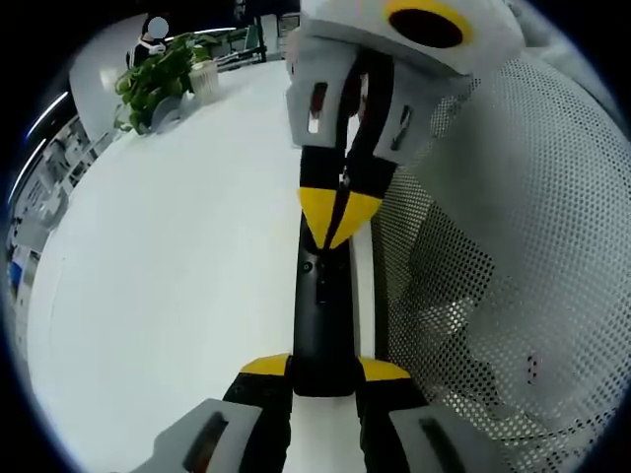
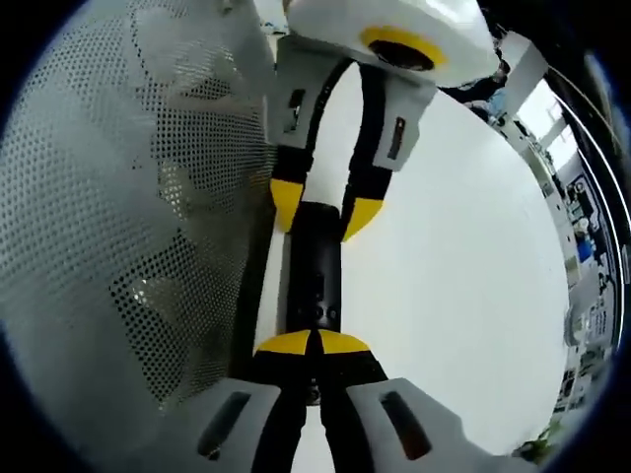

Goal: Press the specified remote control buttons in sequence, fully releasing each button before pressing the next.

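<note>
Black and slim, the remote control [image 1: 322,315] lies on the white worktop [image 1: 177,286], its long axis running straight up the centre of both frames. Small buttons dot its face. At lower centre of the left gripper view, the left gripper [image 1: 325,370] clamps one end. The right gripper [image 2: 314,342], its yellow tips closed together, presses down on the other. A white perforated mesh panel [image 2: 128,217] stands beside it.
</note>
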The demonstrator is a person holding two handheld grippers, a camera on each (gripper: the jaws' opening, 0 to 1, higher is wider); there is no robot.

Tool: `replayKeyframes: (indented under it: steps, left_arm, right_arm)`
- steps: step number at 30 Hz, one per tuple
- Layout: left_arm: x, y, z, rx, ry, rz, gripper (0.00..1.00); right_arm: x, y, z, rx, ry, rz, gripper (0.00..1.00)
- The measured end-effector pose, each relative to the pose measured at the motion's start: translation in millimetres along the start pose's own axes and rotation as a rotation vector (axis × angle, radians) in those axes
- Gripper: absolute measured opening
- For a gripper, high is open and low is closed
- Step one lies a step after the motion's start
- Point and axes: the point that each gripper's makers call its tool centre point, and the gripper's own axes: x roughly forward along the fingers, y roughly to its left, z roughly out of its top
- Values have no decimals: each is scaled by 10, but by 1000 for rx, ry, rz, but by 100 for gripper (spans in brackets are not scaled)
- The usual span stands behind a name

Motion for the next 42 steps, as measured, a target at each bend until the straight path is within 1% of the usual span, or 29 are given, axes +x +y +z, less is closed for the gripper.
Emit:
replayKeyframes:
  steps: [1,2,3,4,5,7,10,11,12,14,15,17,18,23,25,26,27,29,30,31,32,33,35,37,38,39,42]
  left_arm:
    - [0,0,1,-1,-1,0,25]
    - [0,0,1,-2,-1,0,25]
    - [3,3,-1,-2,0,0,25]
    - [5,5,-4,1,2,1,25]
    - [10,8,-5,1,2,2,25]
    - [10,8,-5,5,4,1,25]
    - [2,-2,-1,12,10,2,25]
    - [2,-3,-1,13,12,2,25]
    - [2,-4,-1,16,14,2,25]
    - [2,-3,-1,17,16,2,25]
    - [3,-3,-1,17,16,2,25]
    - [3,-1,-3,16,14,2,25]
    - [4,0,-5,15,12,1,25]
    - [9,4,-9,18,10,0,25]
    - [-2,-2,-10,15,3,-2,25]
    - [-7,-3,-11,14,-2,-3,25]
    - [-12,3,-11,18,-7,-5,25]
    - [-13,2,-9,13,-12,-6,25]
    - [-13,0,-8,11,-13,-5,25]
    - [-15,-2,-6,11,-13,-5,25]
    - [-18,-4,-5,13,-12,-5,25]
    - [-19,-5,-4,13,-12,-5,25]
    - [-18,-6,-3,12,-14,-5,25]
    - [-14,-4,-3,9,-15,-4,25]
    - [-14,-5,-2,10,-15,-4,25]
    - [-15,-7,-1,10,-15,-4,25]
    - [-21,-15,2,8,-17,-5,25]
  right_arm:
    - [14,73,62,8,-29,34,0]
    - [26,113,103,7,-41,53,0]
    - [40,135,117,-15,-34,52,0]
    - [41,84,103,-112,11,17,0]
    - [40,89,100,-145,24,13,0]
    - [53,116,98,-157,31,8,0]
    - [64,109,102,-202,49,12,0]
    - [66,108,102,-229,61,12,0]
    - [69,105,106,-278,79,11,0]
    - [82,113,110,-336,102,16,0]
    - [86,117,112,-376,125,30,0]
    - [96,115,123,-406,145,39,0]
    - [96,114,129,-401,149,47,0]
    - [97,103,132,-370,170,85,0]
    - [101,115,138,-343,170,104,0]
    - [130,158,146,-290,154,127,0]
    - [117,126,134,-264,166,122,0]
    - [122,114,145,-201,118,115,0]
    - [109,109,146,-123,79,105,0]
    - [107,107,145,-96,65,103,0]
    - [98,102,142,-28,37,102,0]
    - [95,91,145,60,14,107,0]
    - [81,74,145,166,-24,124,0]
    - [74,58,133,238,-45,126,0]
    - [61,36,130,259,-51,114,0]
    - [38,-21,100,242,-47,86,0]
    - [3,-101,103,240,-56,57,0]
